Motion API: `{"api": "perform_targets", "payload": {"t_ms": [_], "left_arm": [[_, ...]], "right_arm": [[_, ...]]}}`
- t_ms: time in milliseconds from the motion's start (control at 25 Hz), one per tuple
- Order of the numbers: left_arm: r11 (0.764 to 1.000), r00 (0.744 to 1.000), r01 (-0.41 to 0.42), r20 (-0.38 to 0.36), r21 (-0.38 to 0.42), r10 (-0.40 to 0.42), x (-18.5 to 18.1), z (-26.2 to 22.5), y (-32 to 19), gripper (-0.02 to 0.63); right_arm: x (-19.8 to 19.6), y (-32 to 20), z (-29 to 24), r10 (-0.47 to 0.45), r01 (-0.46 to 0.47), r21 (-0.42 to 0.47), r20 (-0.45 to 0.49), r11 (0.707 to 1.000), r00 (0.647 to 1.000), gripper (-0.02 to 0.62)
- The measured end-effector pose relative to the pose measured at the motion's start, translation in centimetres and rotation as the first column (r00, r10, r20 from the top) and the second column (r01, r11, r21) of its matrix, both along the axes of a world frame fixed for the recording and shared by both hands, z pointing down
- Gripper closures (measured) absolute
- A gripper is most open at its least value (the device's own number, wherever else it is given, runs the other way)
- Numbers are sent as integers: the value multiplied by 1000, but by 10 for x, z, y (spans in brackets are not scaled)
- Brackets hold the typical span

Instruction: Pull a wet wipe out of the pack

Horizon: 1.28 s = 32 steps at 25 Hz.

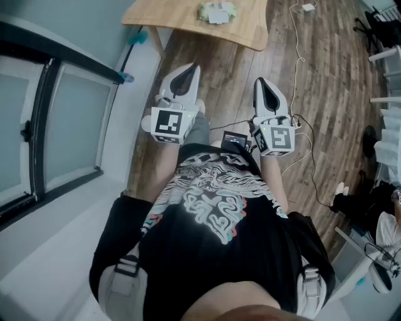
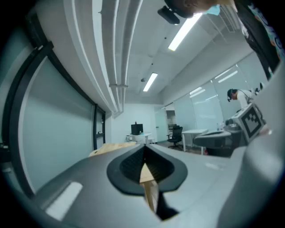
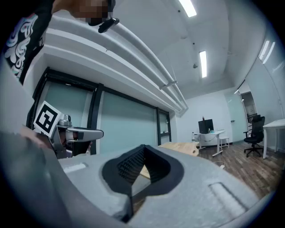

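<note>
The wet wipe pack [image 1: 217, 11], pale green and white, lies on a light wooden table [image 1: 182, 17] at the top of the head view. I stand well back from it on the wood floor. My left gripper [image 1: 189, 69] and right gripper [image 1: 262, 83] are held level side by side in front of my body, pointing toward the table. Both are shut with nothing between the jaws. In the left gripper view the jaw tips [image 2: 144, 150] meet, and the table [image 2: 111, 148] shows beyond them. The right gripper view shows its closed tips [image 3: 143, 149] and the table [image 3: 180, 147] ahead.
A glass wall with dark frames [image 1: 44, 119] runs along the left. Cables [image 1: 301, 56] trail over the floor at right. White desks and an office chair [image 3: 254, 133] stand further off. Another person [image 2: 236, 94] is far at the right.
</note>
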<state>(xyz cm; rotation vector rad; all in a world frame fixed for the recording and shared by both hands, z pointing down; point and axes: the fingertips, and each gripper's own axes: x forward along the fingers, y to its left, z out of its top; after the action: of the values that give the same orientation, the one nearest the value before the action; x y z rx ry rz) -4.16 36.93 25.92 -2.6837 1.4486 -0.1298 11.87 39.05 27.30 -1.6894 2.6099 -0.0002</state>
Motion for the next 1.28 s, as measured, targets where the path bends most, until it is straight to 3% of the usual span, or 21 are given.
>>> {"api": "perform_targets", "payload": {"t_ms": [160,320,520,760,960,1280], "left_arm": [[1000,1000,13,-14,-17,-14,2,4,2,615],[999,999,42,1,24,-42,-2,-5,4,615],[997,997,71,-13,-13,-71,-12,2,-1,615],[980,978,22,-200,-196,-62,-13,14,-7,615],[982,982,71,-158,-173,-99,-20,15,-15,615],[987,989,80,-113,-139,-96,-9,20,-49,615]], "right_arm": [[-1,5,0,-16,16,6,-8,1000,1000,597],[0,5,1,-17,17,4,-6,1000,1000,597],[-2,6,-2,-24,23,20,16,1000,1000,597],[0,5,-2,-32,32,21,16,999,999,597],[-1,1,-1,-50,49,24,34,999,998,597],[10,-31,5,-59,58,9,44,998,997,597]]}}
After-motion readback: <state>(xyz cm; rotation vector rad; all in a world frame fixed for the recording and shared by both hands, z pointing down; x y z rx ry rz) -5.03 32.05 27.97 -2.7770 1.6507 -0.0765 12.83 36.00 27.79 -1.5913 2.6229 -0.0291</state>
